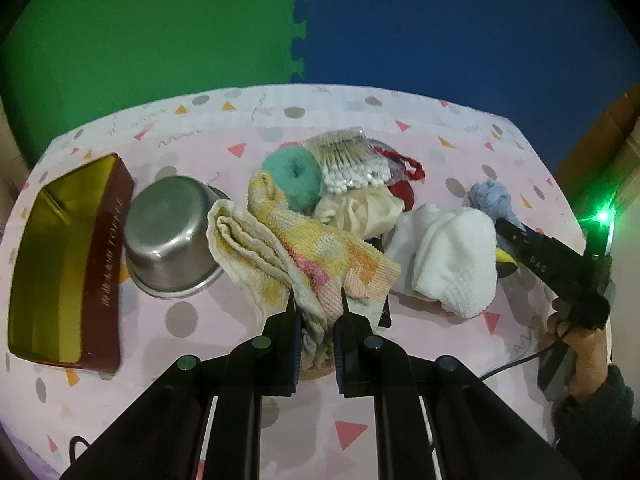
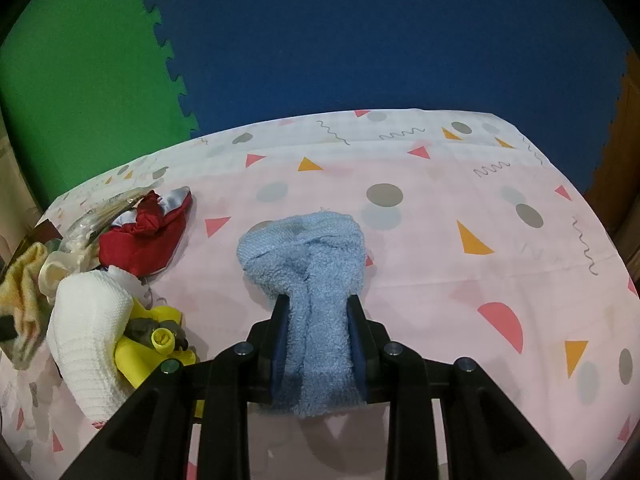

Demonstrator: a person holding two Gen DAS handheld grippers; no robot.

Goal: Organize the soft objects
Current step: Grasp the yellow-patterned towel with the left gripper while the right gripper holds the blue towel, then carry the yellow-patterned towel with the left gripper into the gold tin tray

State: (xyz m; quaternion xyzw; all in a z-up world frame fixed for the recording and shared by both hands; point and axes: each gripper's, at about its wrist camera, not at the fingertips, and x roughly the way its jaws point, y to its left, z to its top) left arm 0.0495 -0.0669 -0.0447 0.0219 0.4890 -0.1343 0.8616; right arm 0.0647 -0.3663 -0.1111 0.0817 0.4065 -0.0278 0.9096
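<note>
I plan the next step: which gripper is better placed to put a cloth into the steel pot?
Left. The left gripper holds the yellow towel right beside the steel pot.

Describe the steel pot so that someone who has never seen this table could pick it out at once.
Start at the pink patterned tablecloth and find the long maroon box with a gold lining near its left edge. Right beside that box, between it and the yellow patterned towel, the steel pot rests mouth-down. It is the only shiny metal thing among soft cloths.
</note>
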